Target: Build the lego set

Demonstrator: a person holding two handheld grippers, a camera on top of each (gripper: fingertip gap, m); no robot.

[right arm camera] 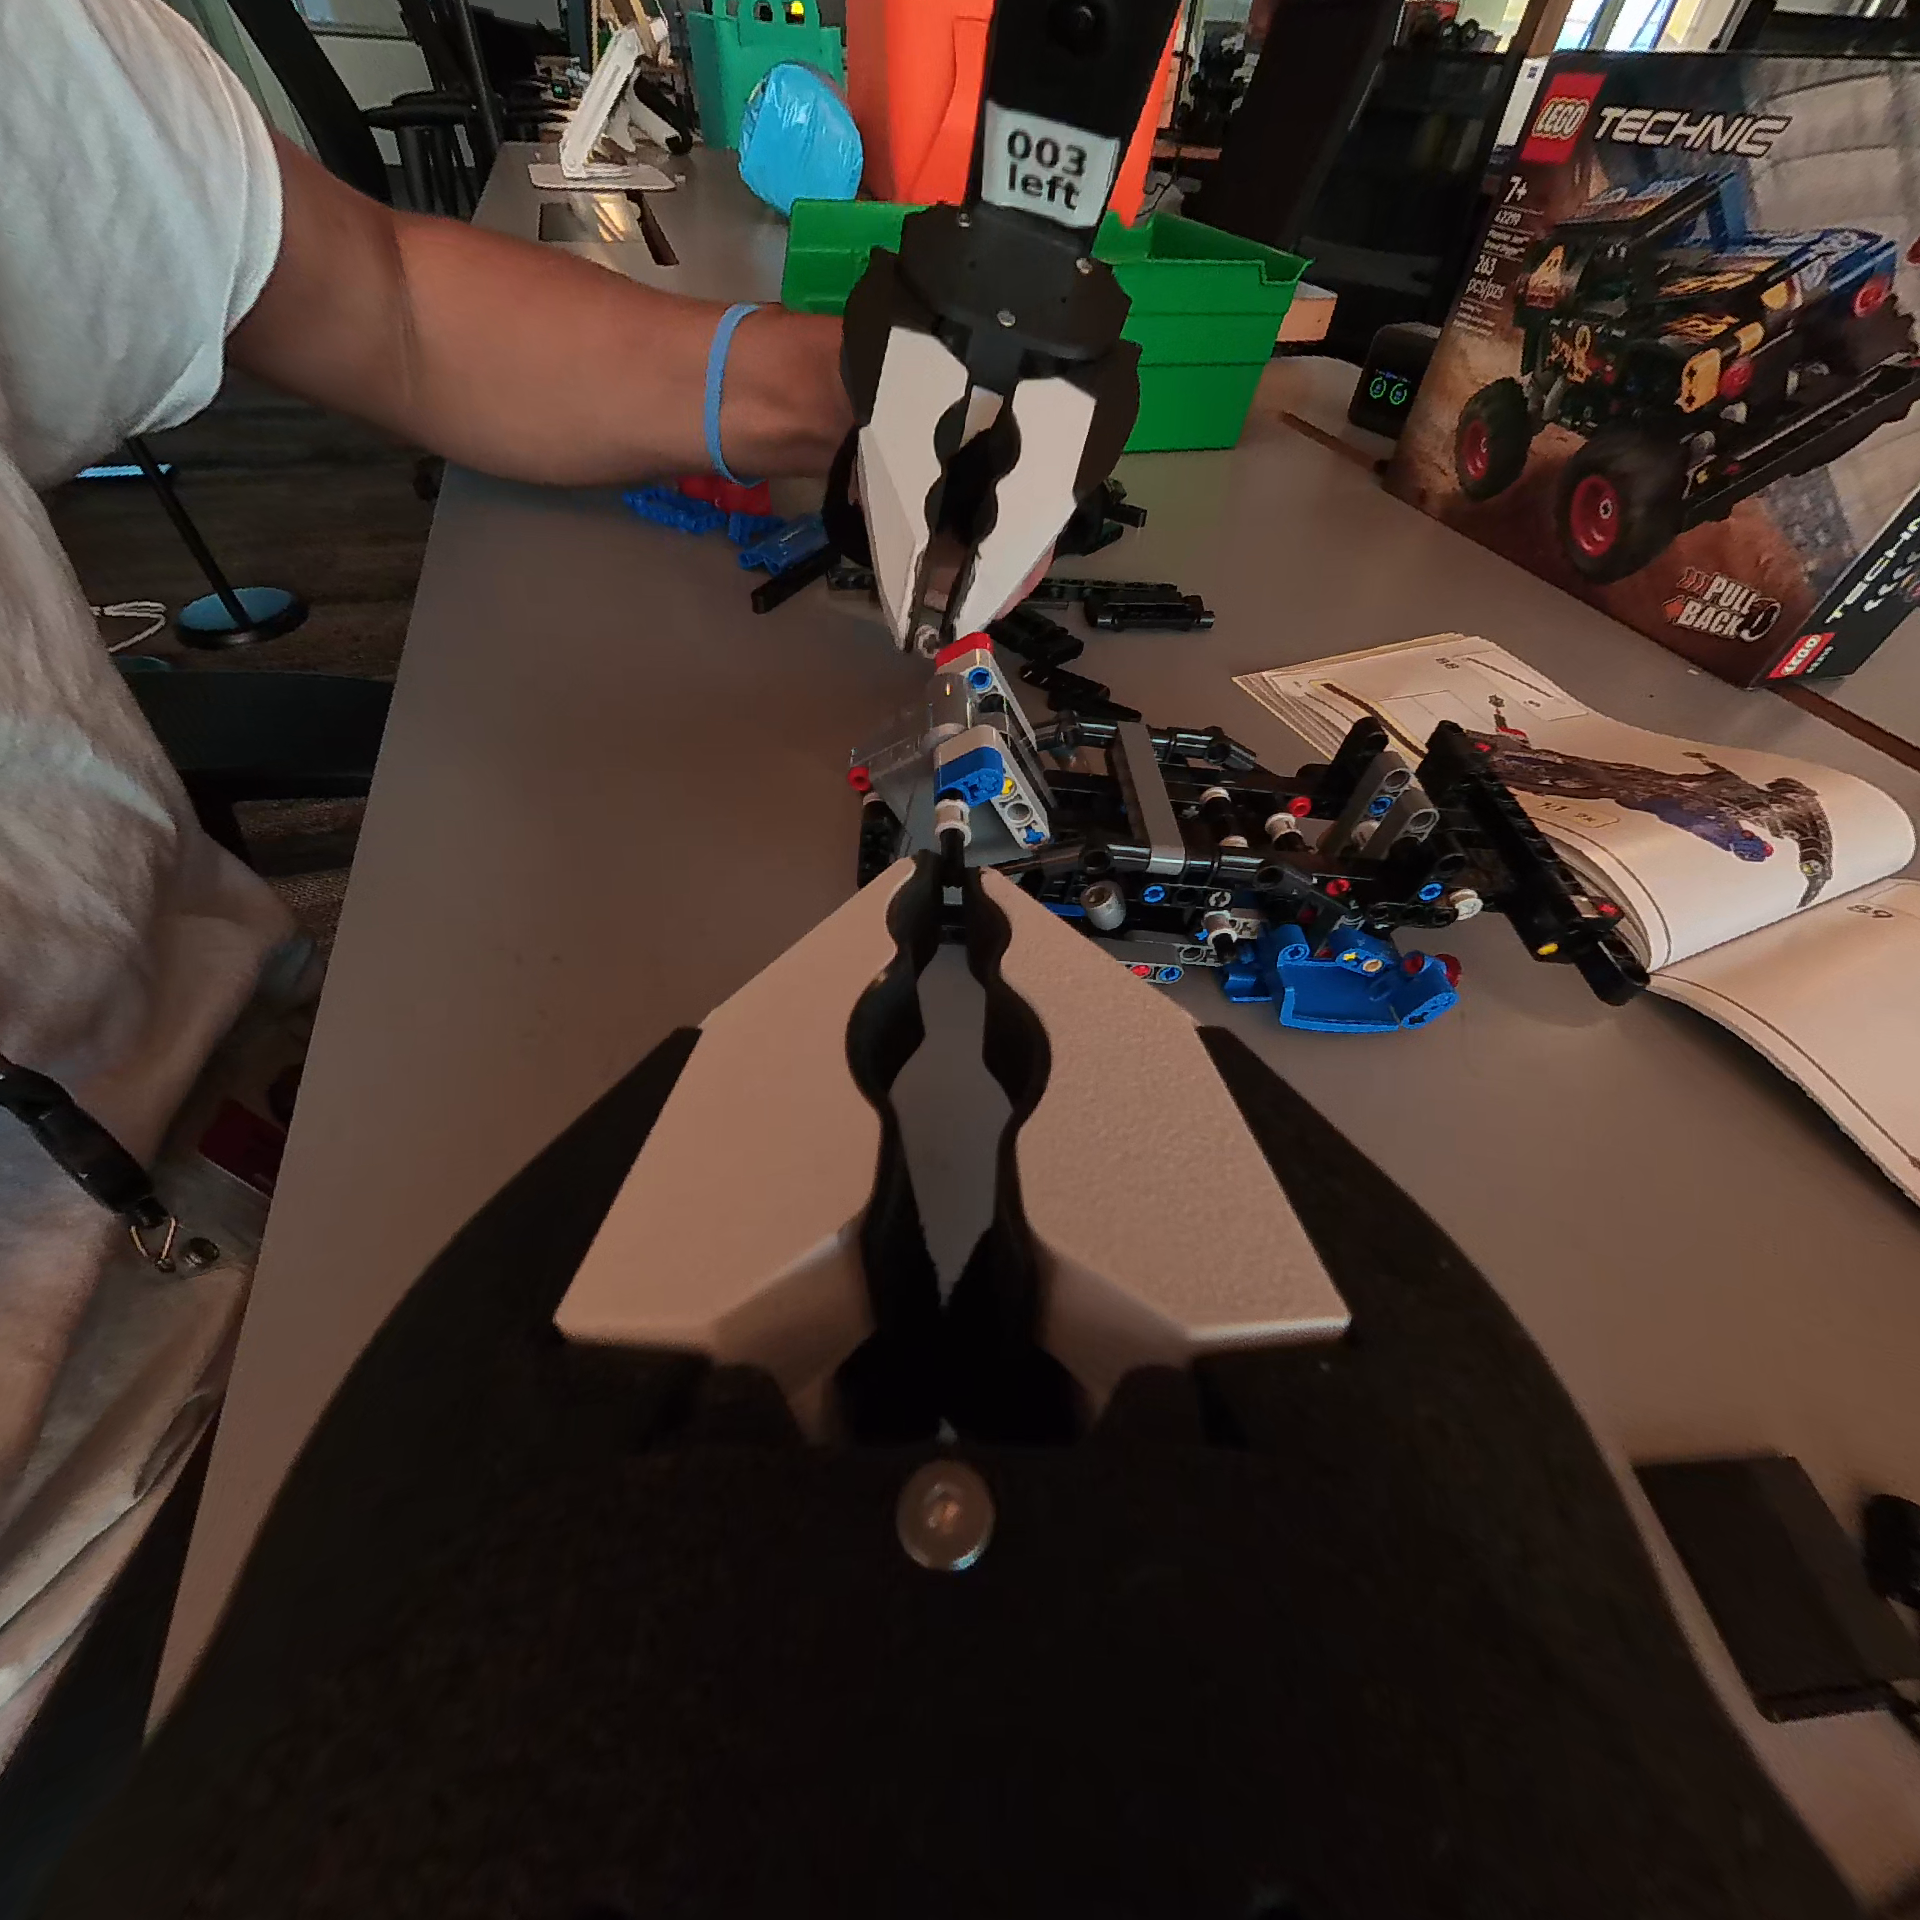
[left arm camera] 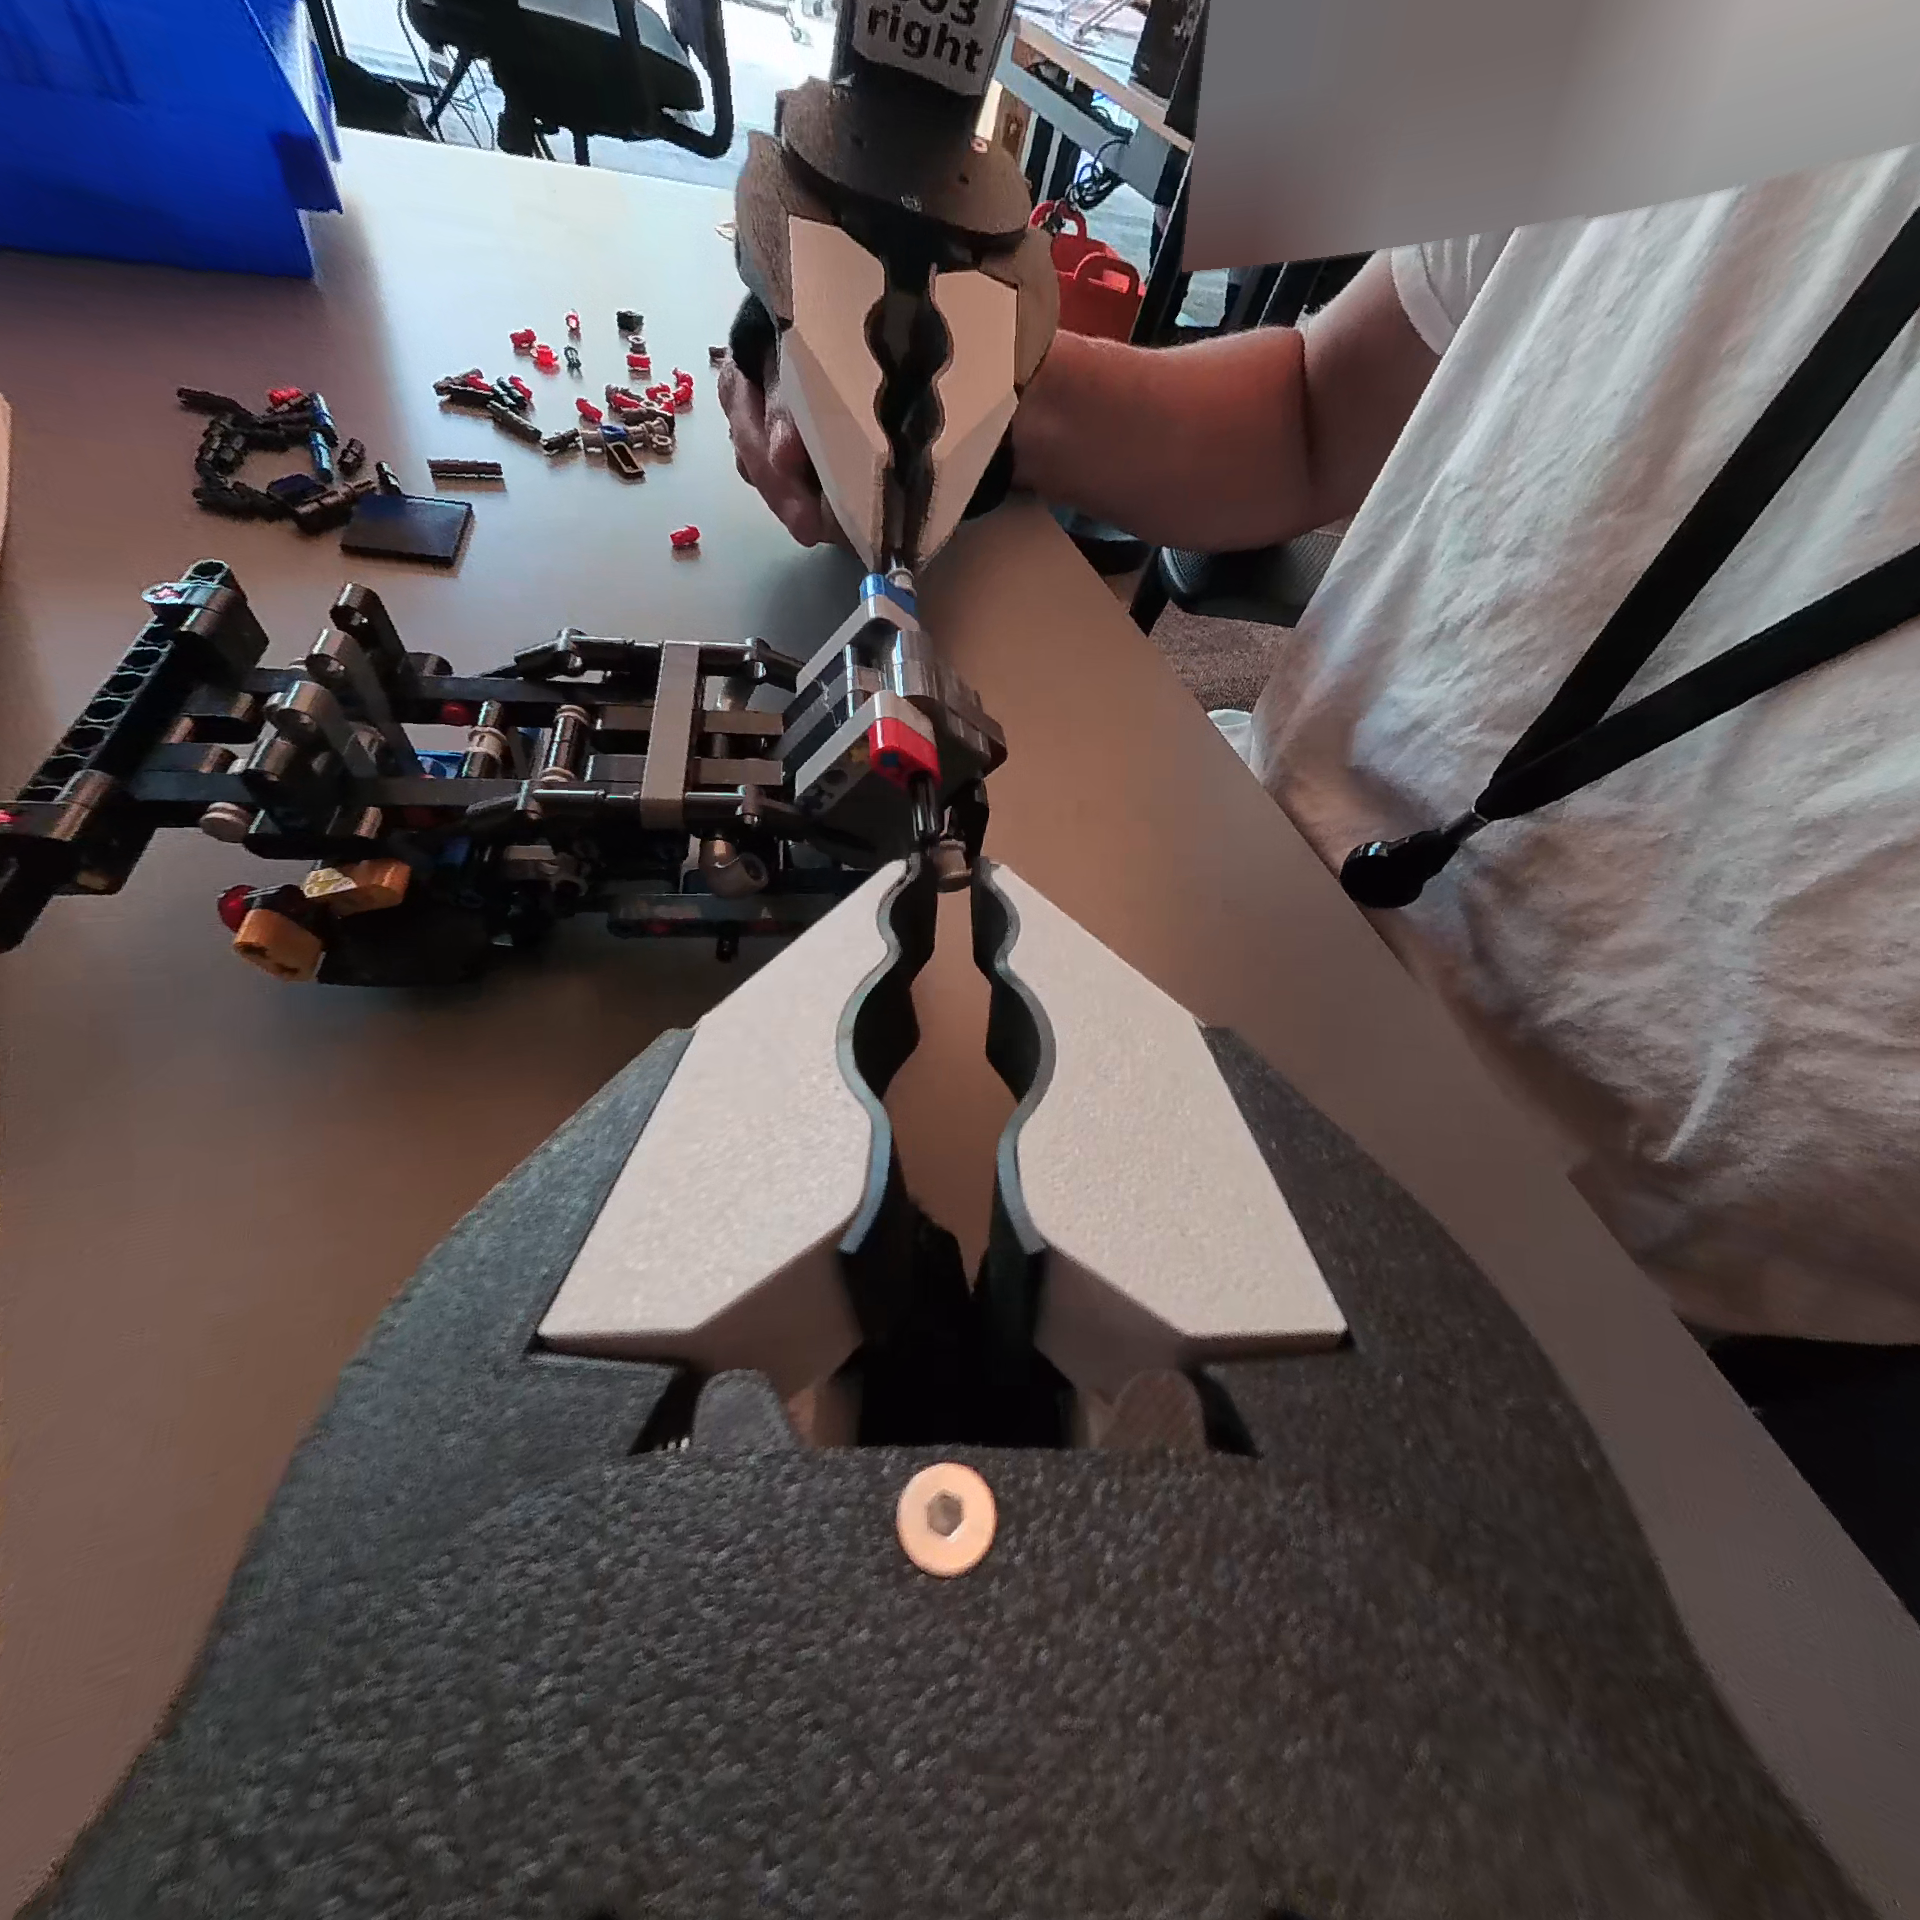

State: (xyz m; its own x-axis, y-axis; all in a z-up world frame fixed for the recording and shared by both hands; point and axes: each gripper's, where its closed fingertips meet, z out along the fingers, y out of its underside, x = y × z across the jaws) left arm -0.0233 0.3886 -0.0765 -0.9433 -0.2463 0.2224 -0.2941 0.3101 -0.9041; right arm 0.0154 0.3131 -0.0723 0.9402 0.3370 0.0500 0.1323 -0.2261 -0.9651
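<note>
The half-built black Technic chassis (left arm camera: pixel 416 769) (right arm camera: pixel 1299 862) lies on the grey table (left arm camera: pixel 260 1195). At its near end sits a grey pull-back motor block (left arm camera: pixel 894 707) (right arm camera: pixel 966 748) with one red end and one blue end. A black axle sticks out of each side of the block. My left gripper (left arm camera: pixel 940 873) is shut on the axle stub at the red end, and it also shows in the right wrist view (right arm camera: pixel 928 636). My right gripper (right arm camera: pixel 948 868) is shut on the axle stub at the blue end, and faces me in the left wrist view (left arm camera: pixel 896 556).
Loose red and black pieces (left arm camera: pixel 582 405) and a blue bin (left arm camera: pixel 156 125) lie beyond the chassis. The open instruction booklet (right arm camera: pixel 1714 831), the set's box (right arm camera: pixel 1683 343), a green bin (right arm camera: pixel 1195 332) and black beams (right arm camera: pixel 1122 608) are on the other side. A person's torso (left arm camera: pixel 1610 727) is at the table edge. Tip to tip, the grippers are about 10 cm apart.
</note>
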